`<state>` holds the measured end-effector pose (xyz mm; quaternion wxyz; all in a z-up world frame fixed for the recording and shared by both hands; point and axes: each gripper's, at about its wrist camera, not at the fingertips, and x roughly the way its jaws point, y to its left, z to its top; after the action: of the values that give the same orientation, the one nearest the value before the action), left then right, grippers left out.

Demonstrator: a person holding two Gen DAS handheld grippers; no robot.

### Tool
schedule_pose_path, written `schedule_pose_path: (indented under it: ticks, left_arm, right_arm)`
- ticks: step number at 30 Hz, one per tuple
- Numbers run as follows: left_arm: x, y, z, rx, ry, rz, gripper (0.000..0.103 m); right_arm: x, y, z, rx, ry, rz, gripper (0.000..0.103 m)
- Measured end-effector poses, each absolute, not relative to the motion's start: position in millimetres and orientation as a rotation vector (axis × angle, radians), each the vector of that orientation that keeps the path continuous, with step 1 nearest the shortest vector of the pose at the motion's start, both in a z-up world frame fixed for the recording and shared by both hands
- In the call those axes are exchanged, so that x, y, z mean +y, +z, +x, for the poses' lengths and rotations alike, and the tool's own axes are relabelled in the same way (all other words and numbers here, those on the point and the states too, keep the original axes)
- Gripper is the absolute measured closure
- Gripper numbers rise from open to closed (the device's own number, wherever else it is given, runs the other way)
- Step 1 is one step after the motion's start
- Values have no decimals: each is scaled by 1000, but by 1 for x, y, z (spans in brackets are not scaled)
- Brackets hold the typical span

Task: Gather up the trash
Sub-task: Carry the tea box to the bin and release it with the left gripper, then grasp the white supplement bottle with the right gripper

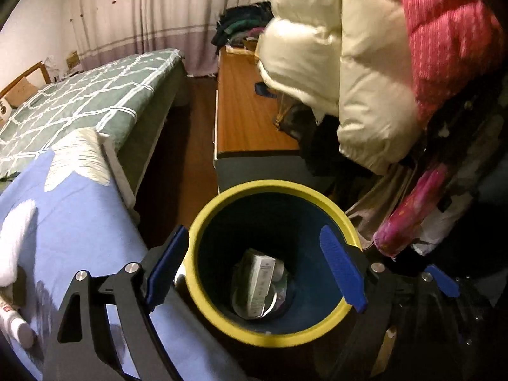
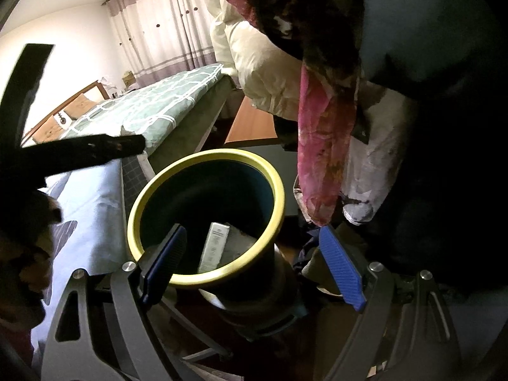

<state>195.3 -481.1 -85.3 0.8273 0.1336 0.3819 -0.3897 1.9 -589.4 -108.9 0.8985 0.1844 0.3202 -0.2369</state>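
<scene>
A round bin with a yellow rim and a dark blue inside stands on the floor between a bed and hanging clothes. At its bottom lies a white carton on other small rubbish. My left gripper hangs open right over the bin's mouth, with nothing between its blue pads. In the right wrist view the same bin sits just ahead, the white carton visible inside. My right gripper is open and empty, its left finger over the near rim and its right finger outside the bin.
A blue sheet covers the surface left of the bin, with a green checked bed behind. A wooden cabinet top lies beyond. A cream puffer coat and a pink scarf hang close on the right.
</scene>
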Motion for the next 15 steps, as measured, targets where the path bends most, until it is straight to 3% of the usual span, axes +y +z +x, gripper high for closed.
schedule_pose_path:
  ticks: [6,15]
  left_arm:
    - [-403,-63,196,779,-763,183,18]
    - [-217,-32,197,666,-485,8,14]
  right_arm:
    - [-577,-110,15,679,-445,360,22]
    - [-517,-95,63,681,-270,304,22]
